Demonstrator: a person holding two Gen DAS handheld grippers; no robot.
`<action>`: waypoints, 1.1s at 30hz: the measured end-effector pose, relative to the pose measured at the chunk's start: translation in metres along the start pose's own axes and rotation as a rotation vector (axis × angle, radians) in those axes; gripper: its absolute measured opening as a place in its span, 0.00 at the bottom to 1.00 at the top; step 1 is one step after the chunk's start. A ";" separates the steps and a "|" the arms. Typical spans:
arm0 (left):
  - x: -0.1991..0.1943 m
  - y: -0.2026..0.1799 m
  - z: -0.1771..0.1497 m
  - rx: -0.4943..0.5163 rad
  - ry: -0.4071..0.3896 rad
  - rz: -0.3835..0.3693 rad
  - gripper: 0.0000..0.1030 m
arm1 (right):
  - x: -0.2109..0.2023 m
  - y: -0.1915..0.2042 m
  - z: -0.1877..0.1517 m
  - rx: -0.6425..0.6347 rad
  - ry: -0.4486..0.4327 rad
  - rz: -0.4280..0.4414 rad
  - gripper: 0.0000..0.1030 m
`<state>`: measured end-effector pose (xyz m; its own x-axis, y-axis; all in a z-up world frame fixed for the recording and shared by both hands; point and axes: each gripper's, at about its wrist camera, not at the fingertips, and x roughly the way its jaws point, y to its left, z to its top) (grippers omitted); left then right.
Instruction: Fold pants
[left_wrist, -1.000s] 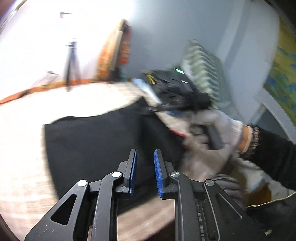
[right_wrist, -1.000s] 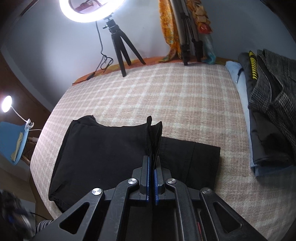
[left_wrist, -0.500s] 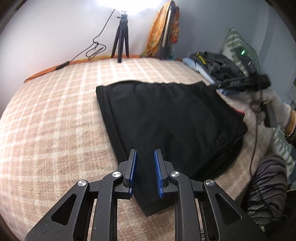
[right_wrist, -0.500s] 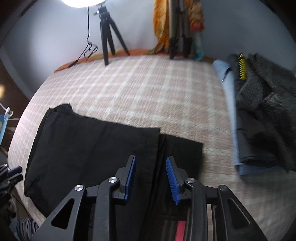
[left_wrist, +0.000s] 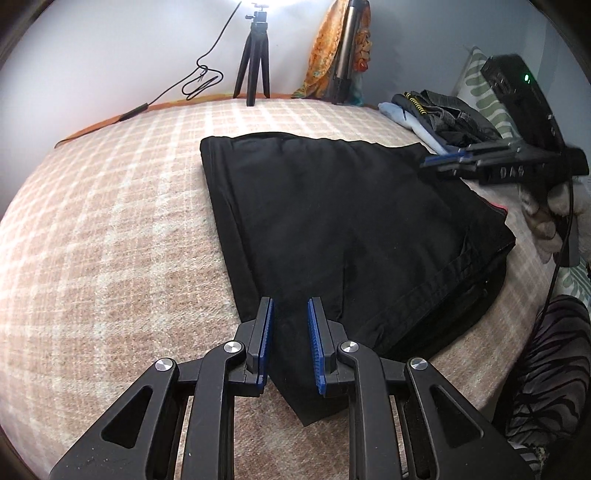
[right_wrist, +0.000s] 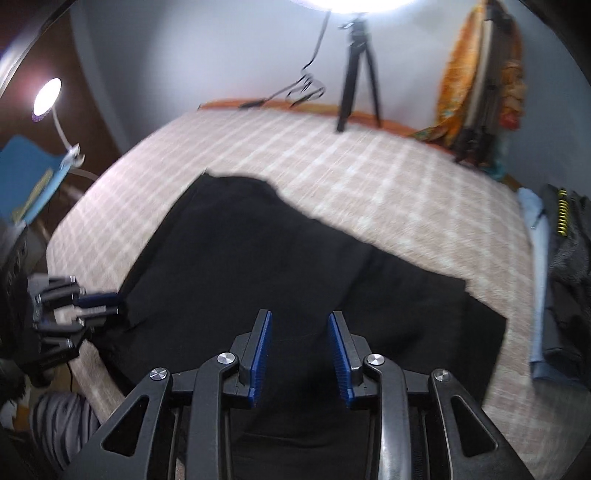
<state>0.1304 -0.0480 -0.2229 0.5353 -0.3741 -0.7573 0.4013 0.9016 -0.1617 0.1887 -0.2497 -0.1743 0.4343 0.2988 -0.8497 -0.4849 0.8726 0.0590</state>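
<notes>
Two claws, left claw (left_wrist: 290, 341) parted, right claw (right_wrist: 299, 349) closing on nothing, hover over folded black pants (left_wrist: 332, 221).

A tripod (left_wrist: 254, 70) stands beyond the checked blanket (left_wrist: 110, 229).

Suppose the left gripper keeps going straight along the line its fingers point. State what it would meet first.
Most likely the folded black pants: the left gripper points down at their near corner, with nothing between its fingers. Depth is hard to judge, but only the cloth, lying on the checked bedcover, shows in that line.
</notes>
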 end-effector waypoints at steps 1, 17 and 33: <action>0.001 0.000 0.000 0.001 -0.002 -0.002 0.16 | 0.005 0.002 -0.002 -0.006 0.015 0.000 0.31; -0.016 0.025 -0.019 -0.289 0.000 -0.125 0.49 | 0.027 -0.008 -0.023 0.079 0.083 0.058 0.35; -0.014 0.036 -0.027 -0.521 -0.043 -0.275 0.32 | 0.006 0.043 0.041 0.109 0.049 0.198 0.58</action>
<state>0.1167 -0.0047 -0.2352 0.4973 -0.6076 -0.6193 0.1171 0.7543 -0.6460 0.2010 -0.1944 -0.1554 0.3003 0.4512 -0.8404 -0.4709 0.8363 0.2808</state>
